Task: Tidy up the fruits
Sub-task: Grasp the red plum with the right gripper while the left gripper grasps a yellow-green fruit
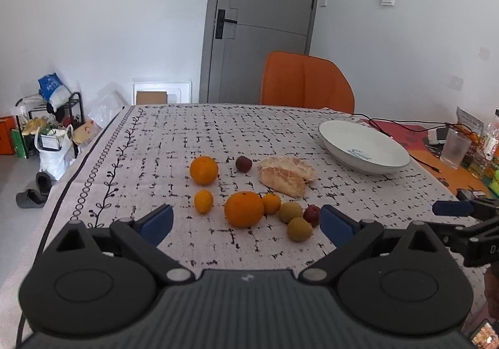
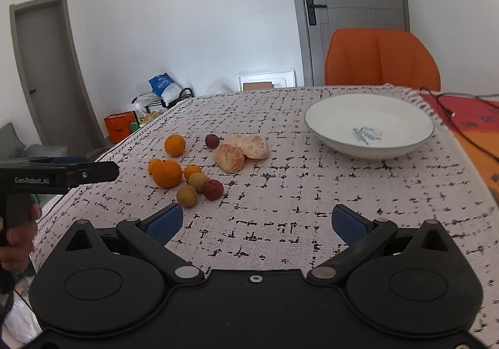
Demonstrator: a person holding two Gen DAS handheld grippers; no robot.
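Fruits lie loose on the bench [image 1: 312, 258], none of them yet in the white bowl [image 2: 336, 130], which sits empty toward the far right, well apart from the cluster. By the look of it you are at the very start: nothing is gathered and nothing is gripped.

Your left gripper [image 1: 246, 224] hovers with its blue pads spread wide and nothing between them, lined up on the big orange [image 1: 244, 208] just ahead. Your right gripper [image 2: 257, 222] is spread wide too and empty, over bare cloth nearer the bowl side.

Beside the big orange sit a small orange [image 1: 271, 203], two greenish-brown round fruits [image 1: 290, 211] and a red fruit [image 1: 312, 215], all touching or nearly so. Farther back are another orange [image 1: 204, 170], a small yellow-orange one [image 1: 203, 201], a dark red fruit [image 1: 243, 163] and two peeled citrus pieces [image 1: 285, 174].

The next move probably wants you to lower over a single fruit and close gently; in that tight cluster the neighbours may roll, so the outlying oranges look the easier first pick.
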